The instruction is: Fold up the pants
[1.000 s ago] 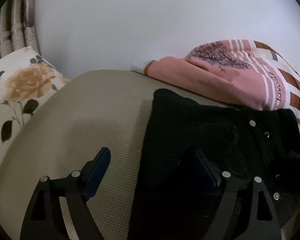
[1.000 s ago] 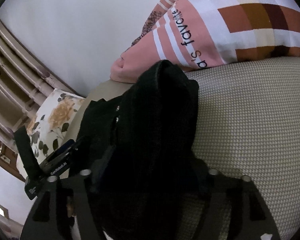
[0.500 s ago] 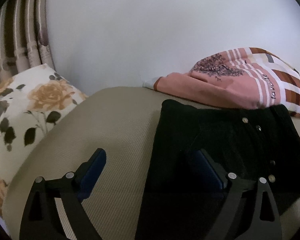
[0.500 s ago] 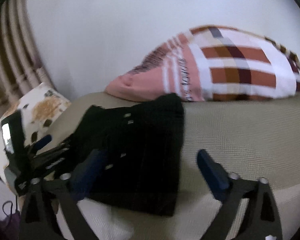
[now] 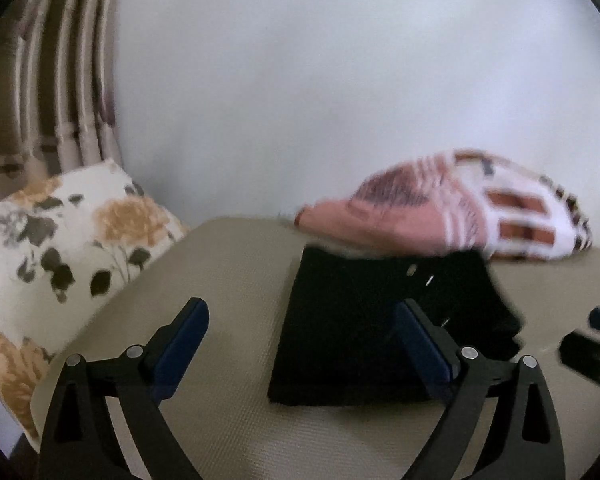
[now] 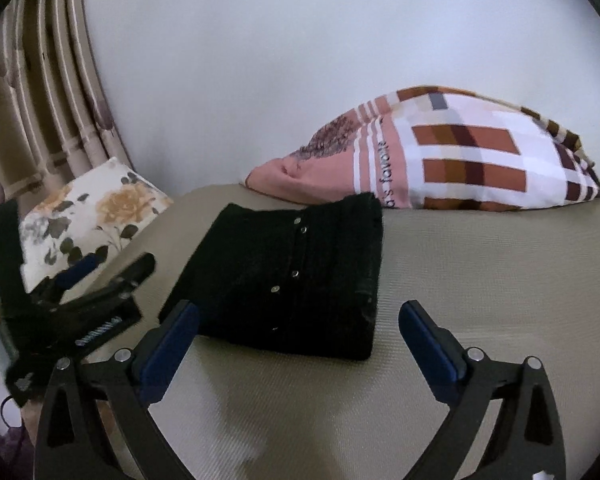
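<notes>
The black pants (image 5: 380, 328) lie folded into a compact rectangle on the beige bed (image 5: 228, 272), with a row of metal buttons showing on top (image 6: 292, 272). My left gripper (image 5: 300, 312) hovers above and short of the pants' left edge; its jaws are opening, and nothing is between them. My right gripper (image 6: 299, 312) stands wide open in front of the pants, holding nothing and clear of the cloth. In the right wrist view the left gripper (image 6: 100, 280) shows at the left, beside the pants.
A floral pillow (image 5: 72, 240) lies at the bed's left end. A pink checked pillow (image 6: 440, 160) rests against the white wall, touching the pants' far edge. Striped curtains (image 6: 40, 80) hang at the far left. Bare bed extends to the right of the pants (image 6: 500, 272).
The right gripper let go of the raised pants fold and opened; the pants now lie flat. Both grippers drew back and rose away from the pants.
</notes>
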A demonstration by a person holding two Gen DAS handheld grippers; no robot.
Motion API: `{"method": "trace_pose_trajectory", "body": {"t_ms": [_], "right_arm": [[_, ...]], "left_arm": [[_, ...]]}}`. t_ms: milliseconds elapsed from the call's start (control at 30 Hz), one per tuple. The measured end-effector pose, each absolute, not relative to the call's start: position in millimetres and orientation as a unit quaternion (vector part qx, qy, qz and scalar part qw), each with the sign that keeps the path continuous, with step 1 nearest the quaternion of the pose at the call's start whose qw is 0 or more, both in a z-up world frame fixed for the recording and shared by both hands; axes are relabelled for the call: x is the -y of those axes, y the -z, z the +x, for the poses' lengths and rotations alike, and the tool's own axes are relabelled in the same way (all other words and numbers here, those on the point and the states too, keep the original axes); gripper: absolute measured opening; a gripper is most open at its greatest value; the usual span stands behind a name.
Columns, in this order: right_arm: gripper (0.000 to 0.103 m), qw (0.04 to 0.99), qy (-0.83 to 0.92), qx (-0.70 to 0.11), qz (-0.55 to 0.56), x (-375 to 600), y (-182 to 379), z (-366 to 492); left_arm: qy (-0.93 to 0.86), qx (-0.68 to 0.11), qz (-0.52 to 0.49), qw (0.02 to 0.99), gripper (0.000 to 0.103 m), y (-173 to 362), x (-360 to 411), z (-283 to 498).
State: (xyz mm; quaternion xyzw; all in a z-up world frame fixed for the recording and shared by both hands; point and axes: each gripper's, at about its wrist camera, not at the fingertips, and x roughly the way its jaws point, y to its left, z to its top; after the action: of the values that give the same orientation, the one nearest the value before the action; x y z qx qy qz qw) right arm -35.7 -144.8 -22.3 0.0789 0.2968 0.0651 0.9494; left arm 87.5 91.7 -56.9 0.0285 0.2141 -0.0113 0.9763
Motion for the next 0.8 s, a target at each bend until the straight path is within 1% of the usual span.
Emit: {"method": "trace_pose_trajectory", "body": {"t_ms": [100, 200, 233, 300, 533, 800], "right_arm": [[0.101, 0.952, -0.066, -0.286, 0.081, 149, 9, -48], [0.102, 0.956, -0.065, -0.273, 0.085, 155, -3, -61], [0.102, 0.957, -0.065, -0.271, 0.086, 156, -6, -63], [0.102, 0.958, -0.065, -0.266, 0.089, 158, -11, -69], [0.103, 0.961, -0.07, -0.251, 0.096, 160, -27, -89], [0.103, 0.963, -0.074, -0.246, 0.086, 149, -34, -103]], "left_arm": [[-0.013, -0.157, 0.027, 0.987, 0.098, 33, -84, 62], [-0.022, -0.131, 0.059, 0.989, 0.099, 16, -73, 46], [-0.029, -0.124, 0.071, 0.989, 0.102, 10, -69, 40], [-0.05, -0.112, 0.086, 0.989, 0.103, 0, -67, 28], [-0.009, -0.145, 0.036, 0.989, 0.103, -30, -82, 8], [-0.008, -0.168, 0.049, 0.985, 0.103, -42, -86, -5]]}}
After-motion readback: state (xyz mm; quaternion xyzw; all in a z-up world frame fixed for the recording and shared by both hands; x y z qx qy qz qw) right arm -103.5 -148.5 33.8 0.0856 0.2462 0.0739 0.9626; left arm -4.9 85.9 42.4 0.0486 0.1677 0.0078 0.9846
